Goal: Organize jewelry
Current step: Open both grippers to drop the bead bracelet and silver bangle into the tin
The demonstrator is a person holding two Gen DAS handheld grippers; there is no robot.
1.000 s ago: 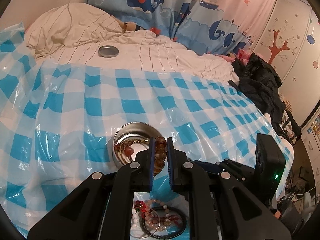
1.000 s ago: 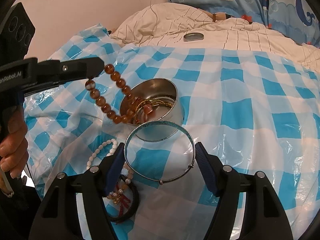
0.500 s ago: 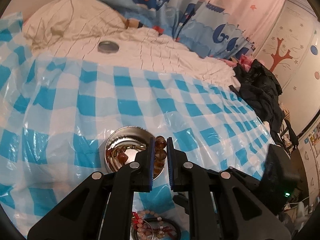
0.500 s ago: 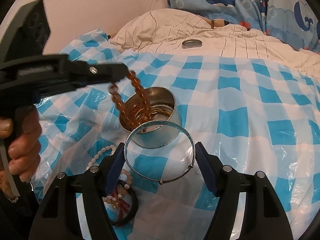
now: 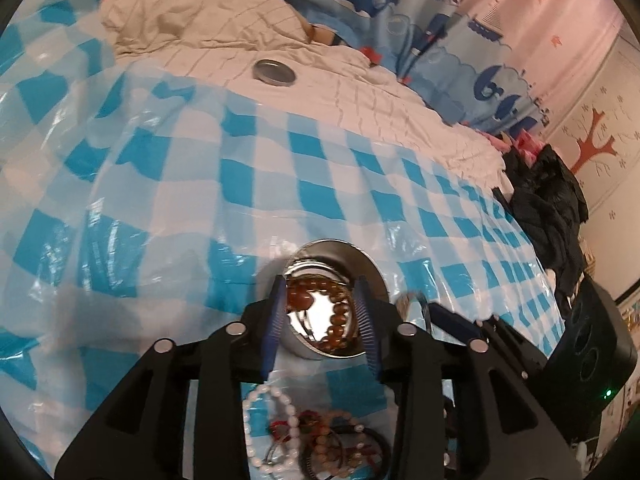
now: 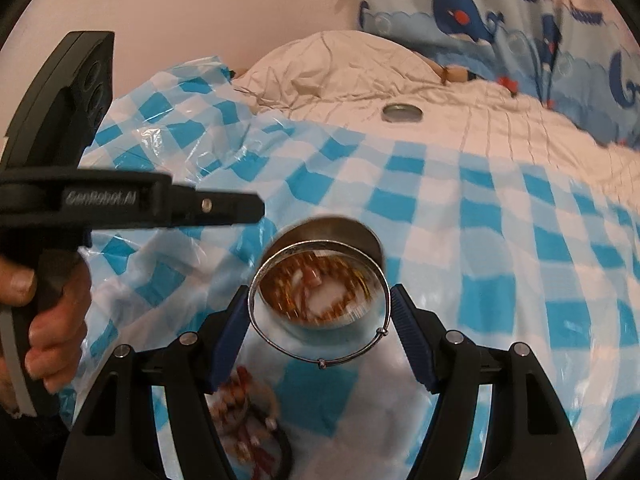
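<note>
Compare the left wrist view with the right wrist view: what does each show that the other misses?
Only the left wrist view shows the white bead strand lying under the open left gripper and the heap of dark clothes. Only the right wrist view shows the thin silver bangle held across the right gripper and the hand on the other tool. Both show the round metal tin holding amber beads and the metal lid.

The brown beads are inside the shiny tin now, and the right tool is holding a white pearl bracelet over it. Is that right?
Almost. The brown beads are in the tin, but the right tool holds a silver bangle, not pearls. The right wrist view shows the bangle between its fingers, above the tin. The white pearl bracelet lies on the checked sheet.
</note>
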